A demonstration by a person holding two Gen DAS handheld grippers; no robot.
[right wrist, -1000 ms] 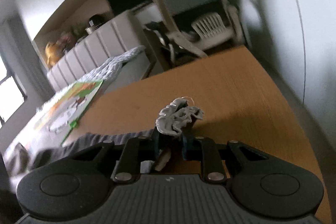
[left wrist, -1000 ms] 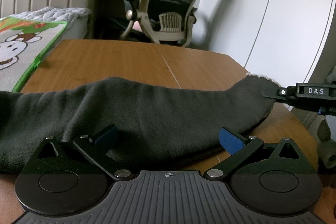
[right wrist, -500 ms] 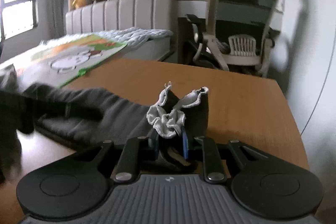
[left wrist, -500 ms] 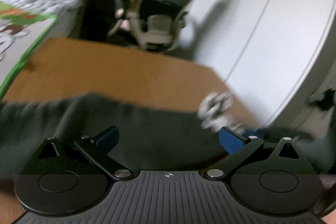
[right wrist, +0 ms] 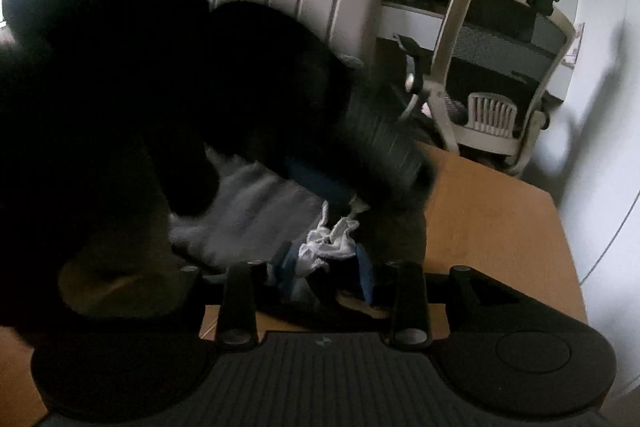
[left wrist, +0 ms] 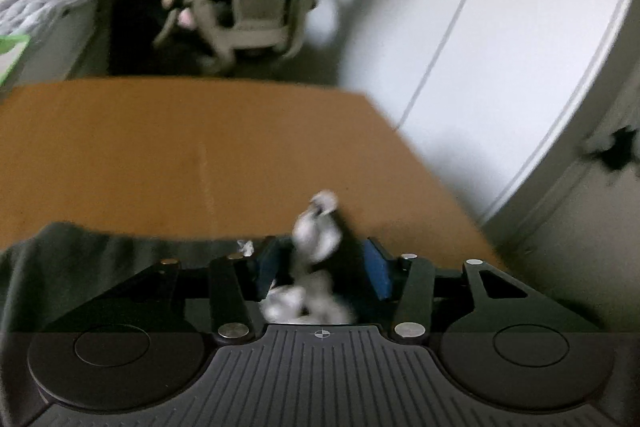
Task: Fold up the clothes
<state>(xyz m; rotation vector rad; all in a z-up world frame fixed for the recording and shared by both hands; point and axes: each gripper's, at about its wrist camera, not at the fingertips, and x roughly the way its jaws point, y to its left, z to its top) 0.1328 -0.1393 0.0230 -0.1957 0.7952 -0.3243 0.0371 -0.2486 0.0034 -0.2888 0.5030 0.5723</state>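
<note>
One garment (left wrist: 100, 259) (dark), one chair (right wrist: 504, 75)

The left gripper (left wrist: 320, 269) has just been closing, and its blue pads (left wrist: 376, 269) now flank a bunched end of the dark garment (left wrist: 100, 263), whose pale lining (left wrist: 316, 239) sticks up between them; blur hides whether they press it. The rest of the garment trails toward the table's (left wrist: 200, 147) left edge. Beyond the far edge stands a chair (left wrist: 248, 7).

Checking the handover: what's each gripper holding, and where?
Left gripper, jaws just closing, pinches the bunched white-lined edge of the dark garment. Right gripper, jaws just opening, flanks that edge; grip unclear.
</note>
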